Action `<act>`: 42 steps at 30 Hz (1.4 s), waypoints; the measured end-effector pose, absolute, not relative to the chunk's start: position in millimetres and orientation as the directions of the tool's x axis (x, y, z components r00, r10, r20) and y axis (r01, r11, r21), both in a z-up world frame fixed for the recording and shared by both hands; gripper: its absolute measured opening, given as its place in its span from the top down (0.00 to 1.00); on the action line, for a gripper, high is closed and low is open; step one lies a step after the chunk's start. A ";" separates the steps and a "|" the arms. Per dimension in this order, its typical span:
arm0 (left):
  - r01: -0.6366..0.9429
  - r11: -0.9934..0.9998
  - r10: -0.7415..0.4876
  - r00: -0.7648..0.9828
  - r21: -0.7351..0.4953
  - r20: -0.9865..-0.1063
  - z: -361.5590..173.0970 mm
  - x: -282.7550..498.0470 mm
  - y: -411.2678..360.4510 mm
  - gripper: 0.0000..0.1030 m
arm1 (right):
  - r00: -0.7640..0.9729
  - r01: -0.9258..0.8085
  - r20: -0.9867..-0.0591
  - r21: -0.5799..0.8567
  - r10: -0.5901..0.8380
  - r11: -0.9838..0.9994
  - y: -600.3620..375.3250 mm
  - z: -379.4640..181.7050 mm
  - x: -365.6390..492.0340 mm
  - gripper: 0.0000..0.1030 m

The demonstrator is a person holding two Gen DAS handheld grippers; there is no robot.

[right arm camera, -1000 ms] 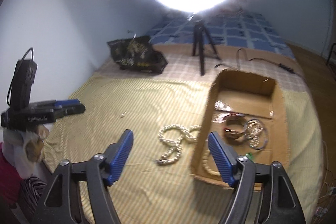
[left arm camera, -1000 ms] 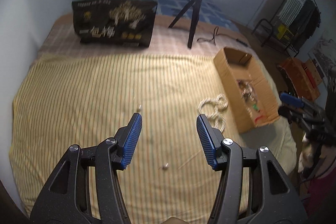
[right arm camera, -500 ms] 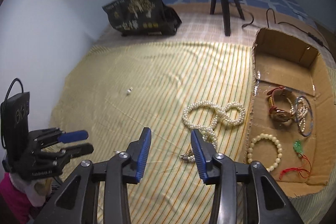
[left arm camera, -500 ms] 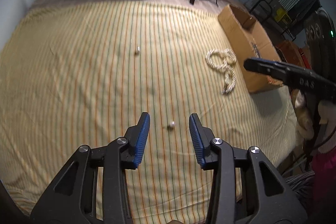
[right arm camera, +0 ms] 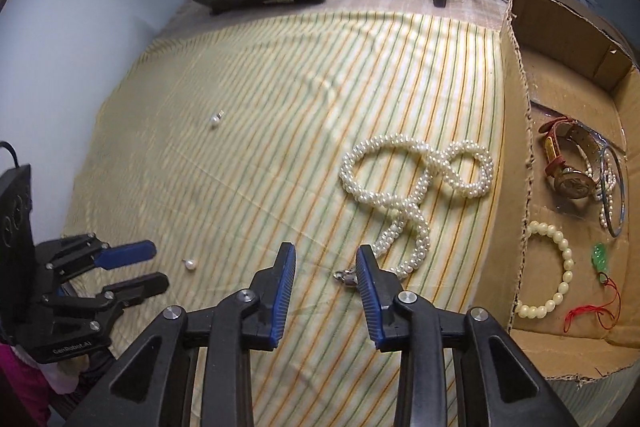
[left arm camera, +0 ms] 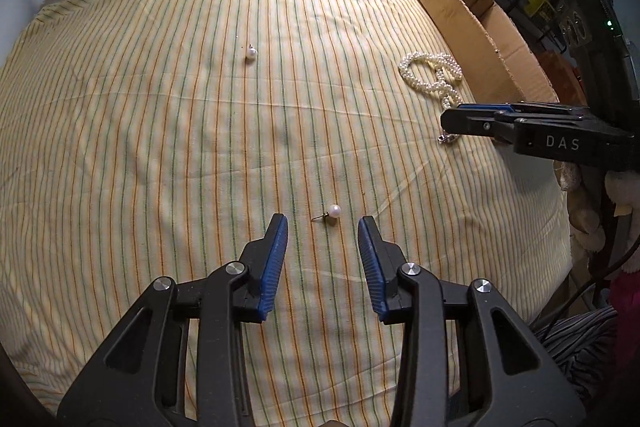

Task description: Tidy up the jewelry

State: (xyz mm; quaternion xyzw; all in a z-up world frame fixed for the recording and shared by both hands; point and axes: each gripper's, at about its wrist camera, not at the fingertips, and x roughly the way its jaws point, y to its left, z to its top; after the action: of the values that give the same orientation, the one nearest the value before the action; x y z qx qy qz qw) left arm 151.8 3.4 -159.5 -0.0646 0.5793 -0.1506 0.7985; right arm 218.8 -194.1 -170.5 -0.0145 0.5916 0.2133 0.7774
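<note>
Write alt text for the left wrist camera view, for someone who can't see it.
The open left gripper hovers over a striped yellow bedspread, jaws either side of a pearl stud earring. A second pearl earring lies farther off; at right, the right gripper reaches toward a pearl necklace beside a cardboard box.

On the bedspread (left arm camera: pixel 160 131), one earring (left arm camera: pixel 333 213) lies just ahead of the left gripper (left arm camera: pixel 322 227), another (left arm camera: pixel 251 53) farther back. The necklace (right arm camera: pixel 416 183) lies left of the box (right arm camera: pixel 516 131) (bracelet (right arm camera: pixel 554 271) and watch (right arm camera: pixel 568 167) inside), its clasp (right arm camera: pixel 346 277) touching the right gripper (right arm camera: pixel 326 261).
</note>
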 end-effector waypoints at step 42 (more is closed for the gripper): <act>0.249 0.960 -0.206 0.309 -0.130 -0.928 -181.9 156.6 -25.6 0.74 | 0.250 -0.564 -0.956 -0.014 0.155 0.826 -176.1 -193.0 180.7 0.86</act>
State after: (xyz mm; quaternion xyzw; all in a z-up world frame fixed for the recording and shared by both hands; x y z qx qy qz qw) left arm 156.6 -25.6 -181.9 0.0188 0.5706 -0.1406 0.8089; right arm 180.7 -176.1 -193.0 -0.1807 0.5663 0.2334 0.7695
